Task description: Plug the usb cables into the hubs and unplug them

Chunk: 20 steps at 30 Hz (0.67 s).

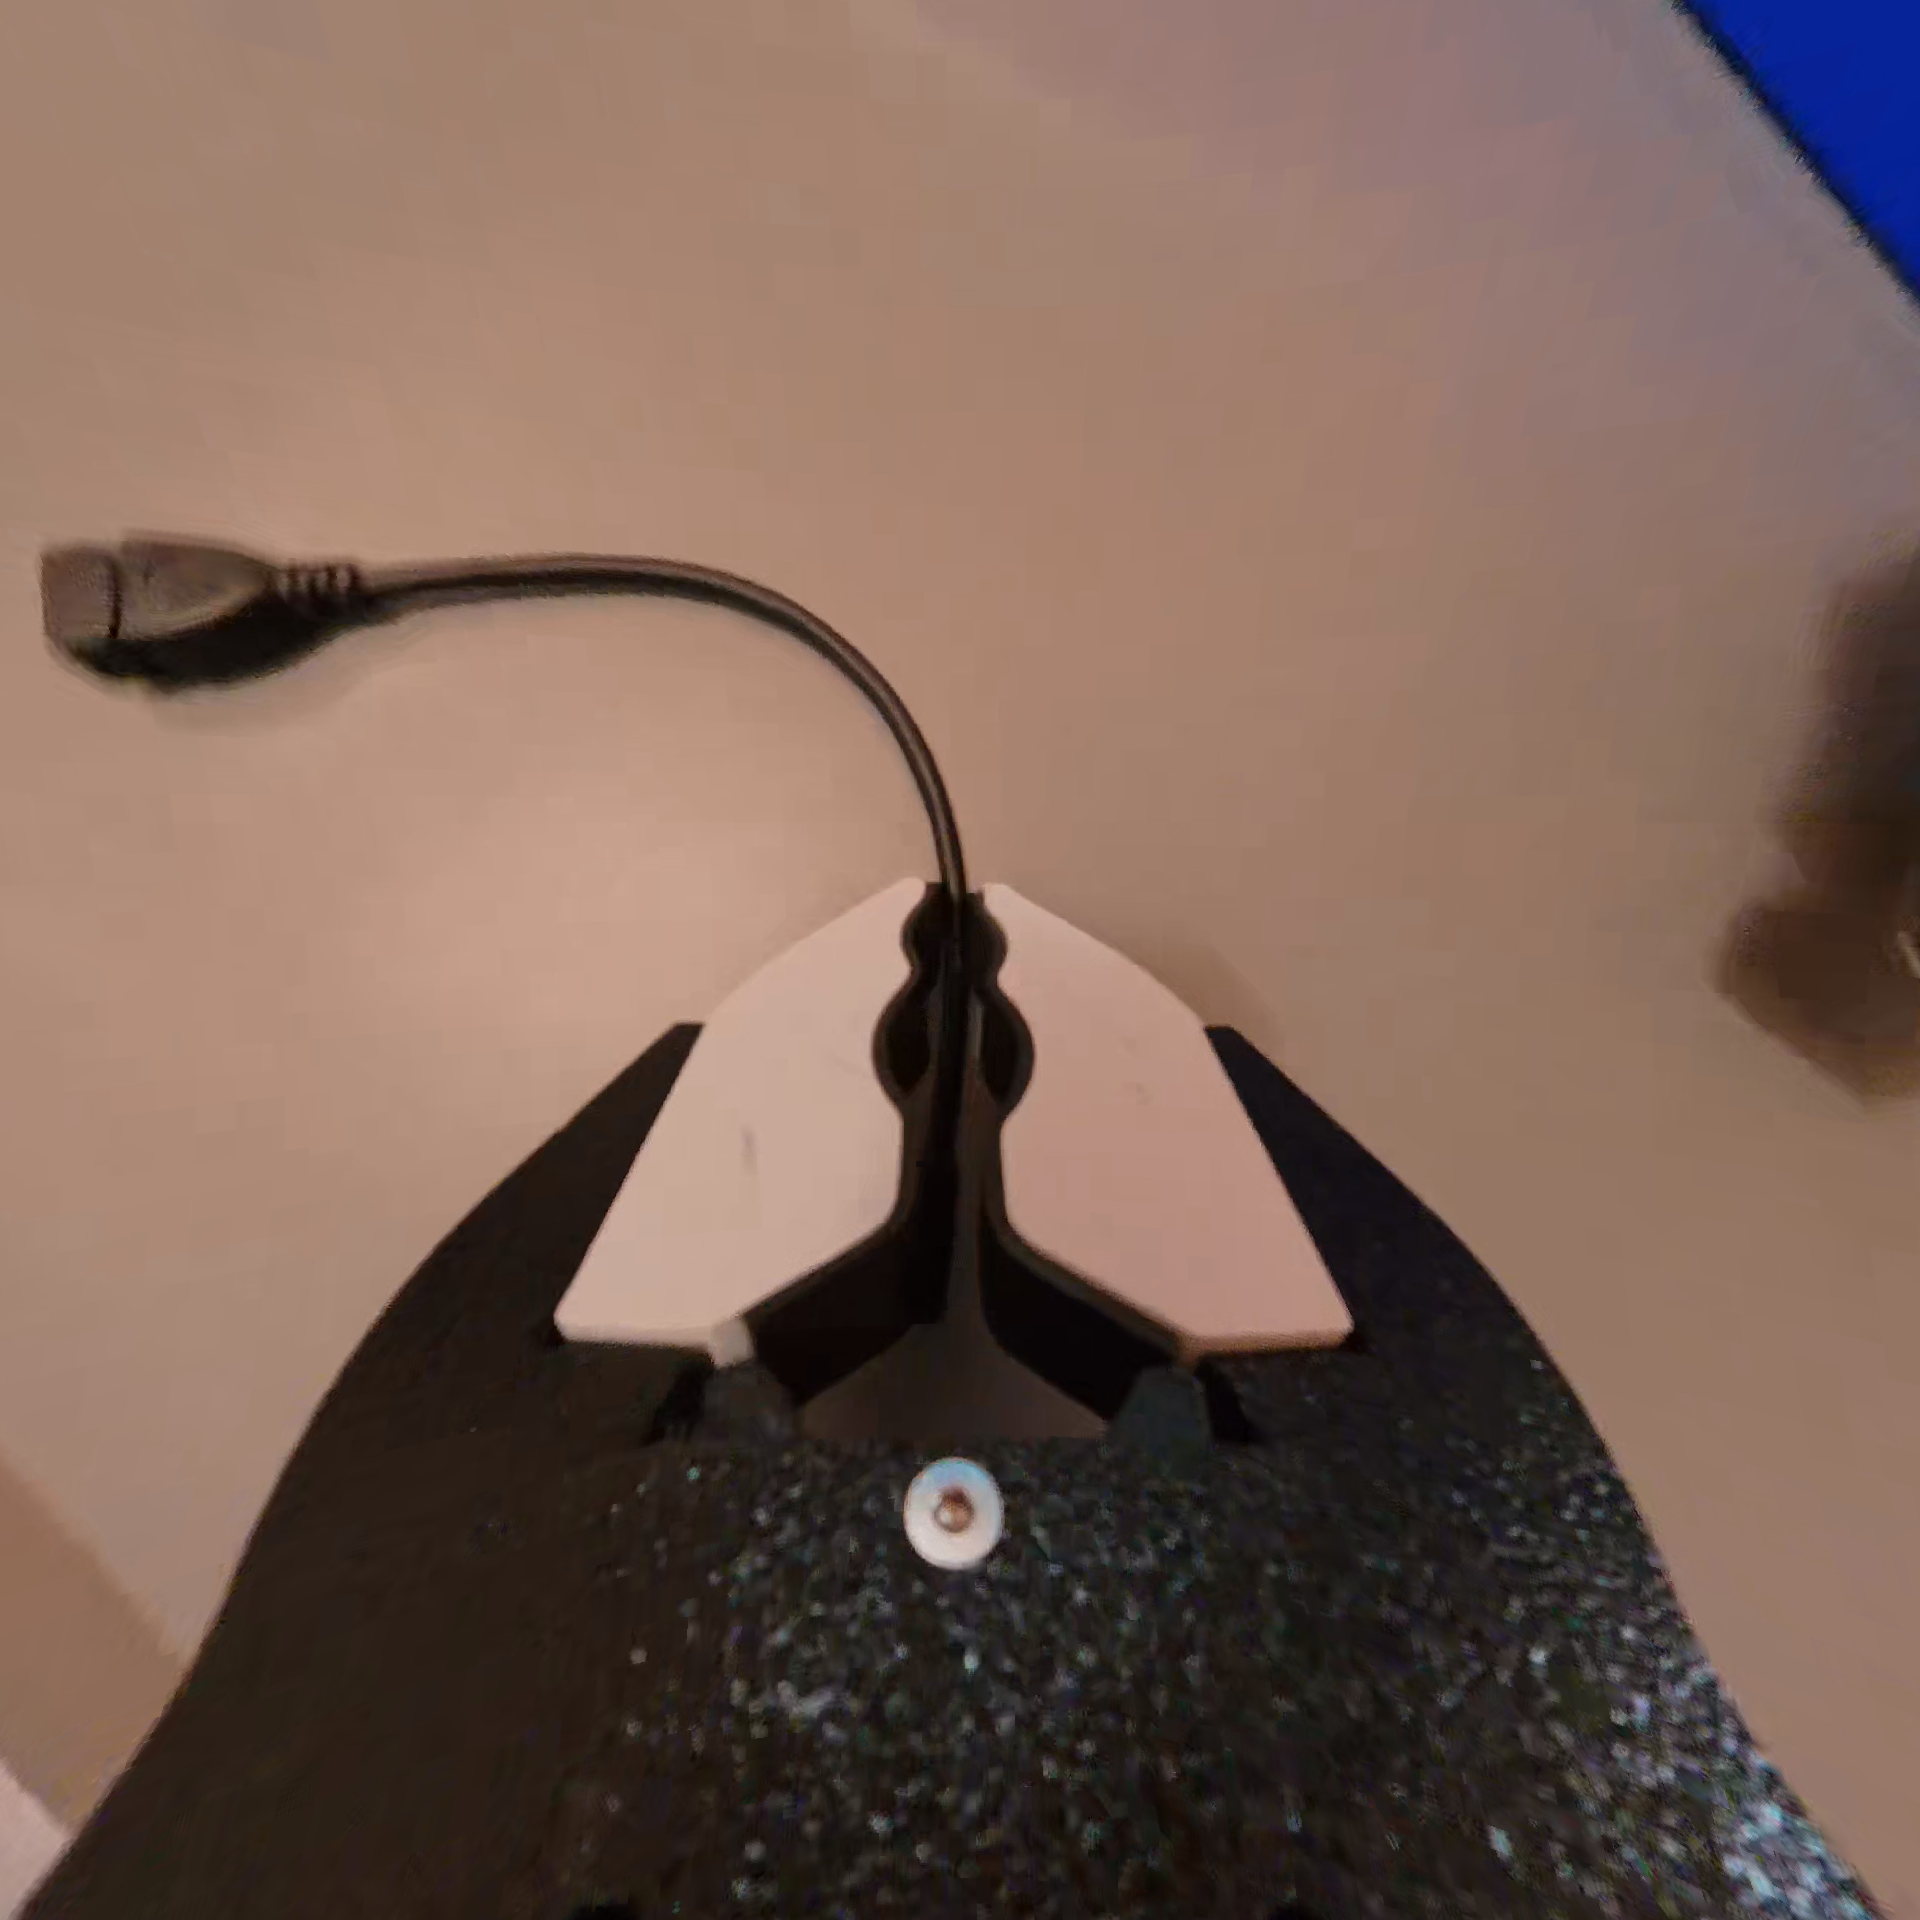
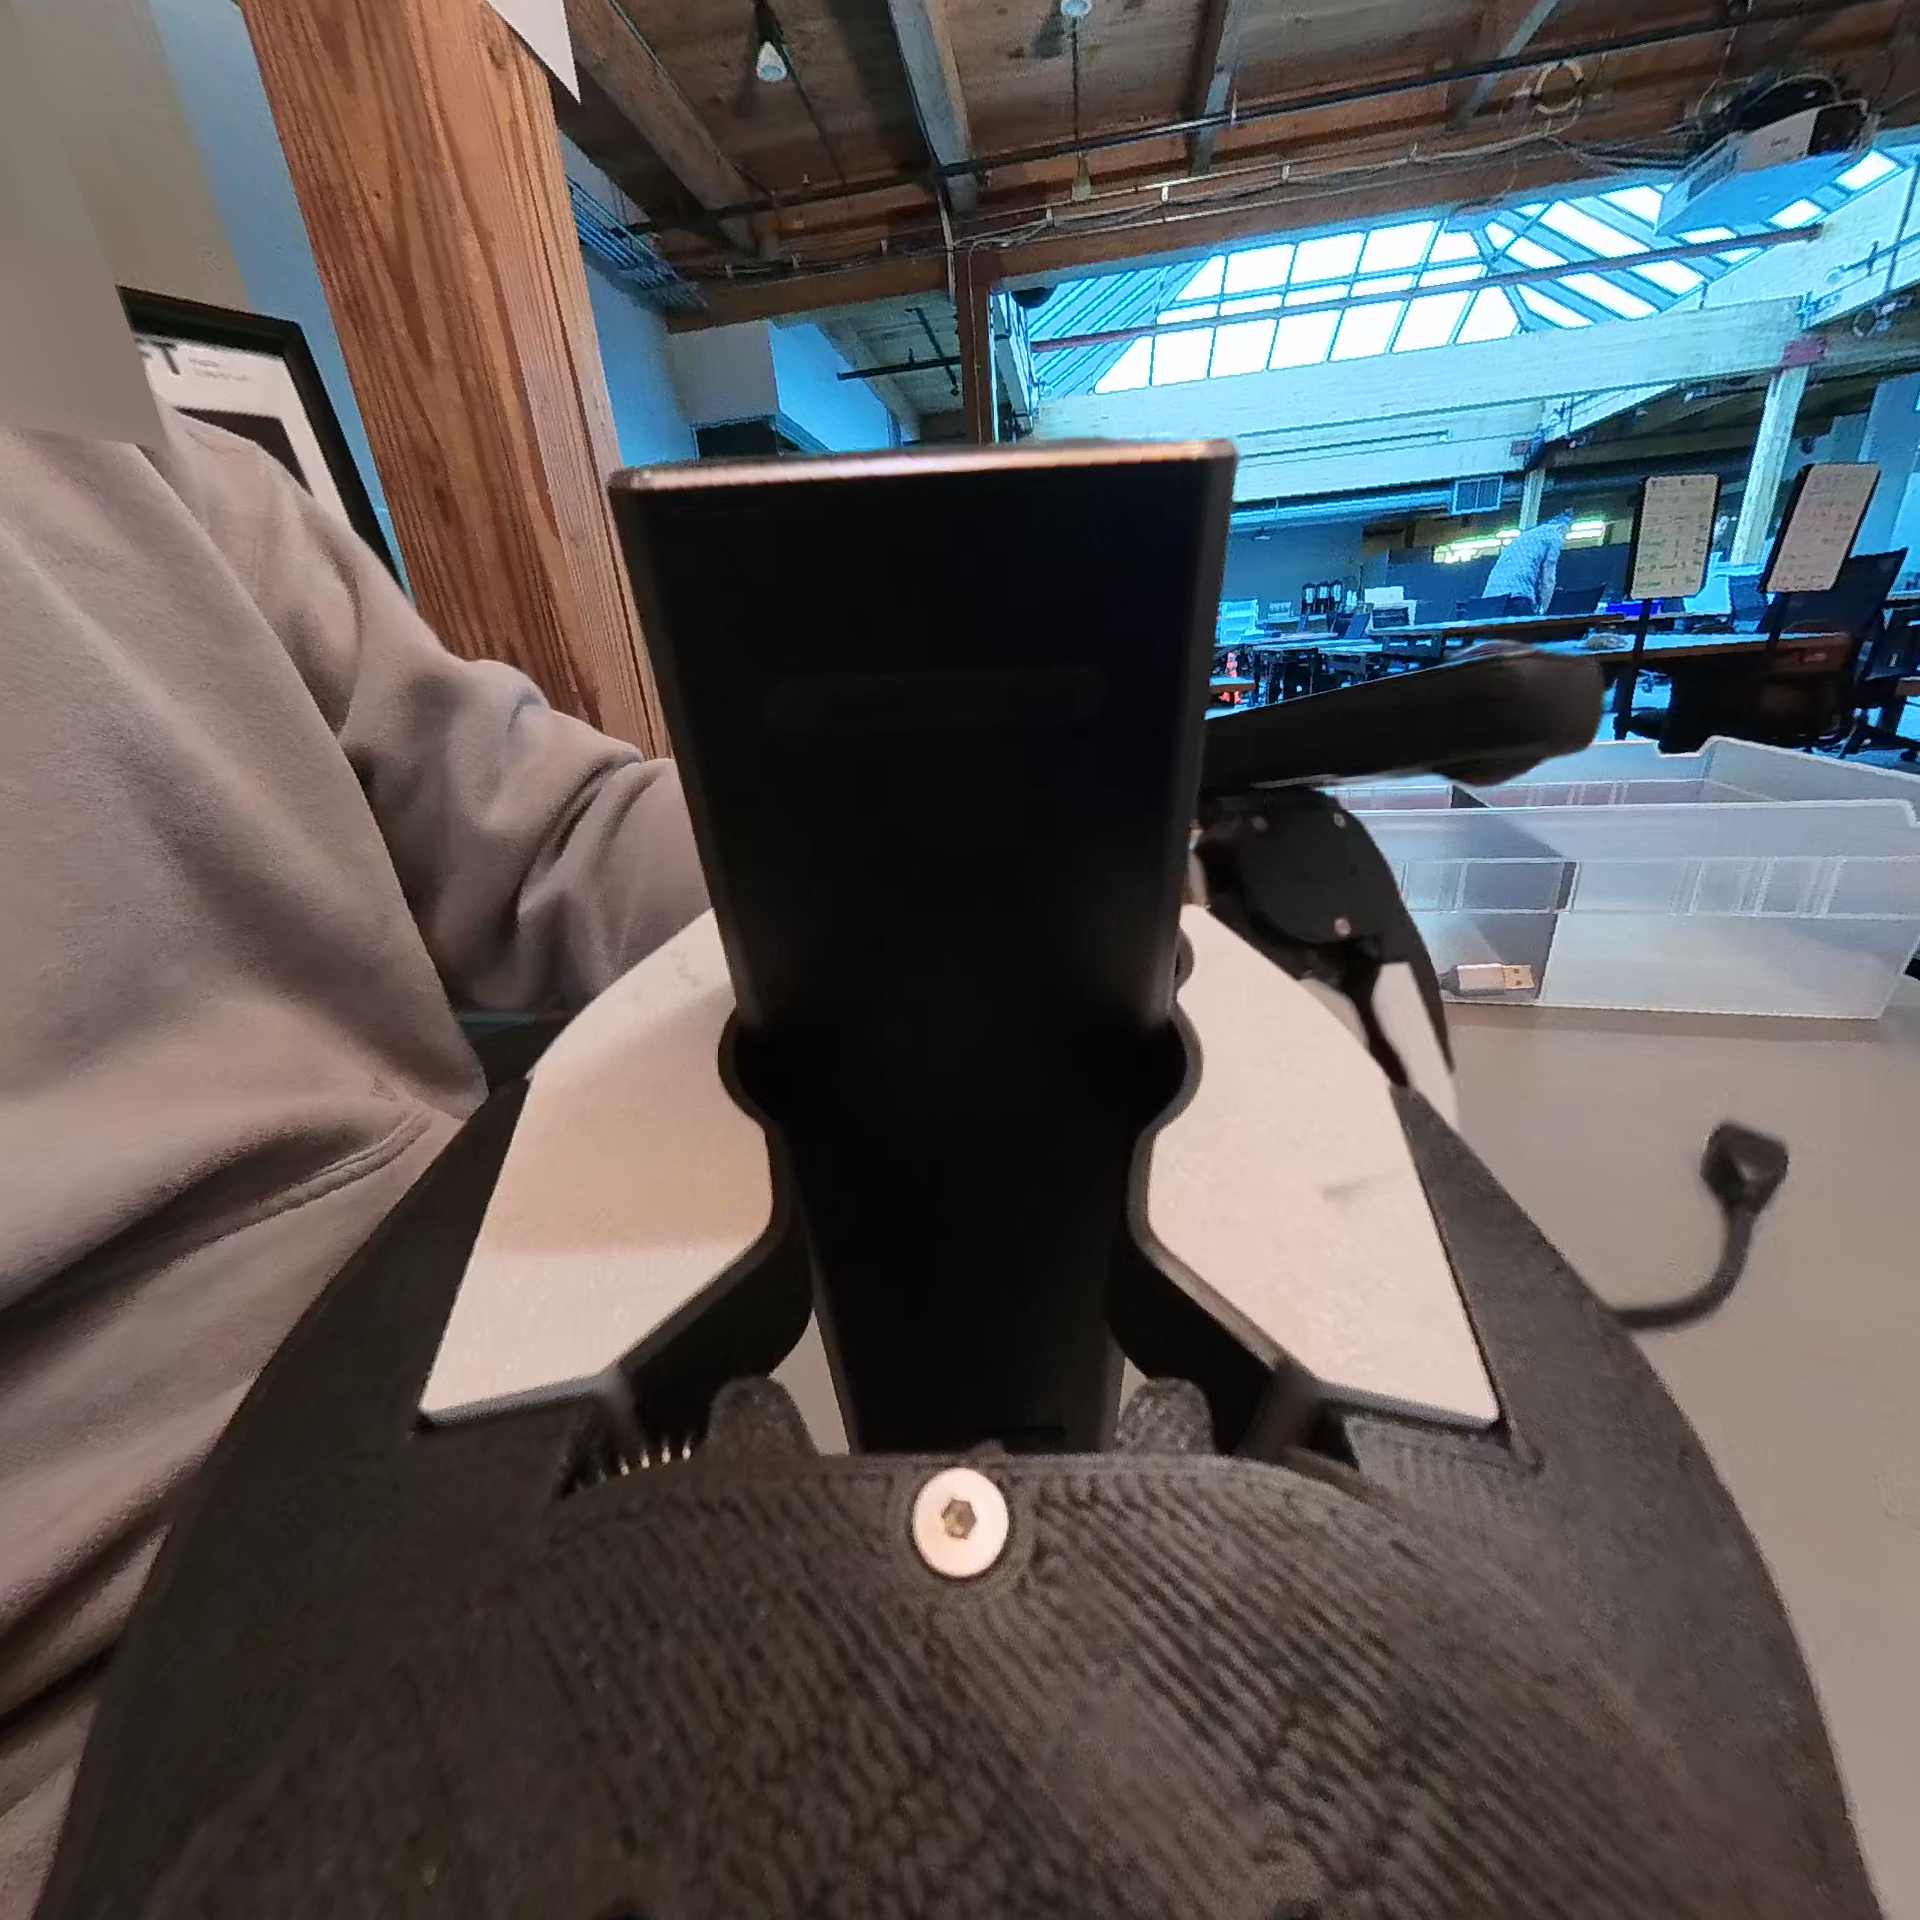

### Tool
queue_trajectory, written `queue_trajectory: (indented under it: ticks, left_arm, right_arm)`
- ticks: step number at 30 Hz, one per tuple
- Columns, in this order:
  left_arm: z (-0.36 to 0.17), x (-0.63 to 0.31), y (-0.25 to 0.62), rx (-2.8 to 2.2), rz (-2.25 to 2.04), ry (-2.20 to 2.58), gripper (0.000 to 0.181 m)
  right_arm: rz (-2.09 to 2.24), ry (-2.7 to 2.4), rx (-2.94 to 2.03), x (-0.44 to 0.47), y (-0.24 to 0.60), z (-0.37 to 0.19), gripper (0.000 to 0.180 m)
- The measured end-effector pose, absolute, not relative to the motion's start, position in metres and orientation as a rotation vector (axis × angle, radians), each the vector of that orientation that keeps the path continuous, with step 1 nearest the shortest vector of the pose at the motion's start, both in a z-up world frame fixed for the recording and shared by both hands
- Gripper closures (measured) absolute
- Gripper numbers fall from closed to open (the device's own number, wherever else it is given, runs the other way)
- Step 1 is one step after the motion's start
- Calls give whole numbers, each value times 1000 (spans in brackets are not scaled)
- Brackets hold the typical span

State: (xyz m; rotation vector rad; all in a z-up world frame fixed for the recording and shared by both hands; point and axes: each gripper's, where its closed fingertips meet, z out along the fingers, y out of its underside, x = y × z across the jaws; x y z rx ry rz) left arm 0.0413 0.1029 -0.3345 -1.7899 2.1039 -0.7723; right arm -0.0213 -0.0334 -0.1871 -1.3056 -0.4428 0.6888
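Observation:
In the left wrist view my left gripper [image 1: 954,894] is shut on a thin black USB cable [image 1: 727,587]. The cable arcs up and to the left over the beige table [image 1: 1143,416] and ends in a black connector [image 1: 114,603] that hangs free. In the right wrist view my right gripper [image 2: 956,1039] is shut on a black rectangular hub [image 2: 925,748], held upright between its white fingers [image 2: 623,1195]. The left gripper [image 2: 1413,1039] shows just beyond it to the right, with the cable's connector [image 2: 1745,1158] over the table. The hub's ports are hidden.
Clear plastic bins [image 2: 1714,894] stand at the back right; a silver USB plug [image 2: 1496,977] lies in one. A person's grey sleeve [image 2: 260,831] fills the left. A blurred dark shape [image 1: 1849,883] sits at the right edge. A blue surface [image 1: 1849,114] borders the table's far corner.

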Motion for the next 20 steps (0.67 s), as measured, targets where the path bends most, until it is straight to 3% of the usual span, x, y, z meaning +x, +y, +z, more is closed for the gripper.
queue_trajectory:
  ticks: [1, 6, 10, 14, 20]
  left_arm:
    - [-334, 34, 86, -1632, -837, 2277, 176]
    - [-333, -24, 65, -645, -679, 2708, 173]
    - [-319, -20, 107, -990, -560, 2439, 161]
    - [-300, -14, 111, -1490, -824, 2046, 149]
    - [-309, 10, 97, -1056, -659, 2198, 139]
  right_arm:
    - [690, -444, -1303, -21, -34, -186, 107]
    - [661, -437, -1296, -15, -37, -184, 107]
    - [648, -440, -1305, -16, -35, -186, 107]
    - [645, -439, -1312, -16, -33, -187, 107]
    - [658, -450, -1327, -20, -32, -191, 107]
